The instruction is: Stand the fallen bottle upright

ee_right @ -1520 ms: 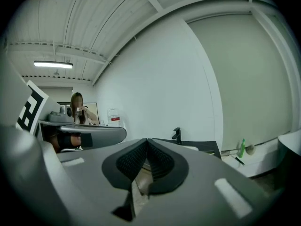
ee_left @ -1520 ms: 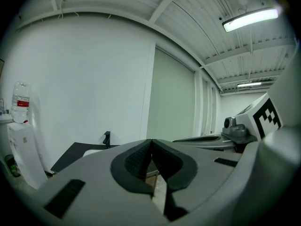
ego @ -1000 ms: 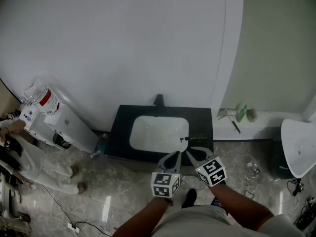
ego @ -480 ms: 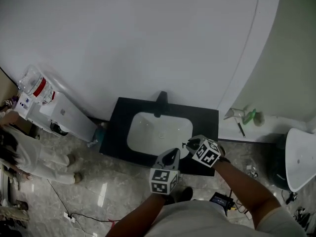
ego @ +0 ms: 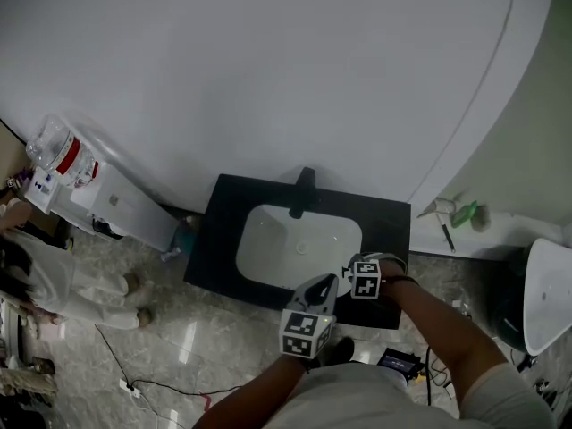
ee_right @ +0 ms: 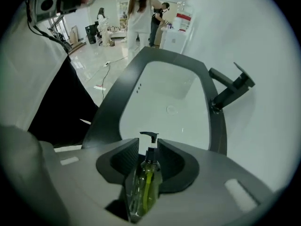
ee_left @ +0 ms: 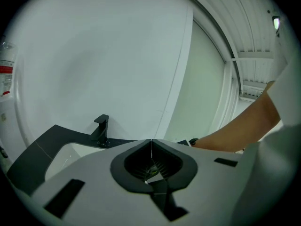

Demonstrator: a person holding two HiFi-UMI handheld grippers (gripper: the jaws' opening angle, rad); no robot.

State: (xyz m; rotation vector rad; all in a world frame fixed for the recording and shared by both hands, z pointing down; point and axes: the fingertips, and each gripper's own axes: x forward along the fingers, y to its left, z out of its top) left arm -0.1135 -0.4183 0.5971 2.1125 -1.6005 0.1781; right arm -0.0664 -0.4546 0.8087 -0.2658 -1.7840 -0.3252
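Bottle: clear plastic pump bottle, yellow-green liquid, black pump head (ee_right: 143,182). It sits directly between the jaws of the right gripper (ee_right: 148,144) and is the nearest thing in the right gripper view. Its long axis runs in line with the jaws, base back toward the gripper's throat, pump head out at the jaw tips, spout turned left. The jaws are opening; a sliver of gap shows either side of the neck and the pads look just clear of the body, so I read it as not clamped. Whether the base bears on the counter: cannot tell. In the head view the bottle is hidden under this gripper, which hangs over the front right of the matte black counter (ego: 211,239), just beside the white rounded basin (ego: 277,239). The left gripper (ee_left: 151,140) is close alongside, jaws pressed together with nothing between, and the bottle is absent from its view. The right hand is therefore the one placed to act. Judgement: any retreat should run back along the bottle's axis, so no jaw knocks it. Farther back stand the black angular tap (ego: 304,190), then the plain white wall (ego: 268,61).
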